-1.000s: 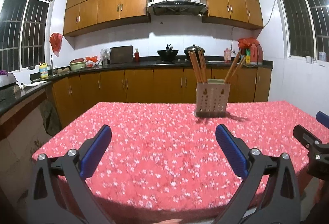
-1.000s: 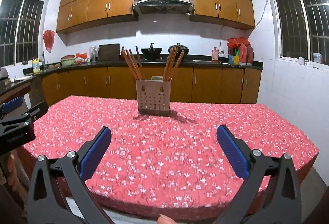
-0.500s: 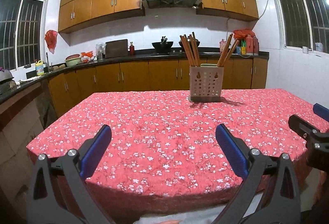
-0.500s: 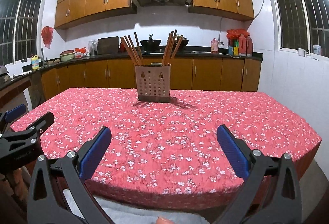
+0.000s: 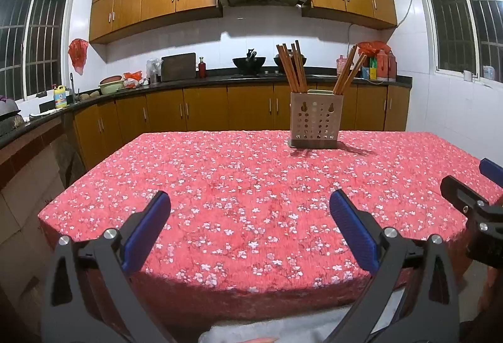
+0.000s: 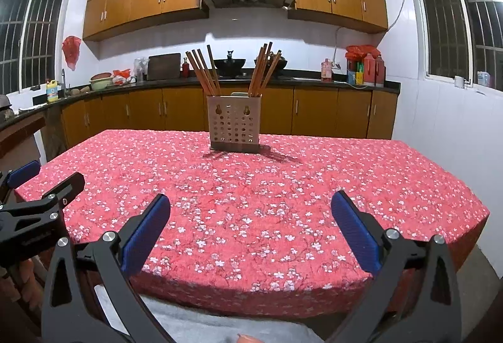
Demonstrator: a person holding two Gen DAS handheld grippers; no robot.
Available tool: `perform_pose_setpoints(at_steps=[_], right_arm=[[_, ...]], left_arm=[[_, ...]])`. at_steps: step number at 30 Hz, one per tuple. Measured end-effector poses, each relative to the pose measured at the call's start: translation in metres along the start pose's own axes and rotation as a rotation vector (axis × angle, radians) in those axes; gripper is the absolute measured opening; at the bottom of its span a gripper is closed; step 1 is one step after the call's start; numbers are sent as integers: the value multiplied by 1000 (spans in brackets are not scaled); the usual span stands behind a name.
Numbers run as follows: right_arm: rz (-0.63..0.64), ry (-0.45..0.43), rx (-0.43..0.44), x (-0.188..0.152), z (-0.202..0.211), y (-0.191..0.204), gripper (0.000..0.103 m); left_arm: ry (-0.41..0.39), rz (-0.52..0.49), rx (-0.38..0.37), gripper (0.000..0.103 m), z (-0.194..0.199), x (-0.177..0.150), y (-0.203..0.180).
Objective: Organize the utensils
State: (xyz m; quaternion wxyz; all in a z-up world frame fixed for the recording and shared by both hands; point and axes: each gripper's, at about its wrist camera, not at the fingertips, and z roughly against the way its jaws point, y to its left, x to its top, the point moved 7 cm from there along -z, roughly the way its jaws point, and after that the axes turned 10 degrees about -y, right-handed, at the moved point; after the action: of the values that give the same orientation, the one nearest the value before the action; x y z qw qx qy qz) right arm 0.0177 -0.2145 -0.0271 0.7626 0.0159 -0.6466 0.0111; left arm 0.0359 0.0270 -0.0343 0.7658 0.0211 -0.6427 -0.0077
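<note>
You've pulled both grippers back; the left gripper [image 5: 250,218] and right gripper [image 6: 251,218] gape, empty. Chopsticks [image 6: 204,72] stand upright, fanning outward, lower ends hidden inside the holder [image 6: 234,127] near the table's [image 6: 283,201] far edge.

Left gripper [image 5: 250,207]: black angular finger arms with triangular cutouts, blue ribbed pads [image 5: 147,229] on the inner faces, silver round screw heads at the pivots. Right gripper [image 6: 250,210]: same build, black frame, blue ribbed pads [image 6: 352,233], silver screws. In the right wrist view the left unit shows at 9 o'clock: black bracket, small screws, blue pad tip. In the left wrist view the right unit shows at 3 o'clock, same parts. Bare skin: a fingertip sliver at 6 o'clock in both views.
</note>
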Motion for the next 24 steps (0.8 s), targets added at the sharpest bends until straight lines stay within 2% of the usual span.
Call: perform_pose_setpoints(at_steps=[24], right_arm=[[-6, 9, -12, -3, 0, -3, 101]], left_arm=[[14, 0, -7, 99, -1, -3, -6]])
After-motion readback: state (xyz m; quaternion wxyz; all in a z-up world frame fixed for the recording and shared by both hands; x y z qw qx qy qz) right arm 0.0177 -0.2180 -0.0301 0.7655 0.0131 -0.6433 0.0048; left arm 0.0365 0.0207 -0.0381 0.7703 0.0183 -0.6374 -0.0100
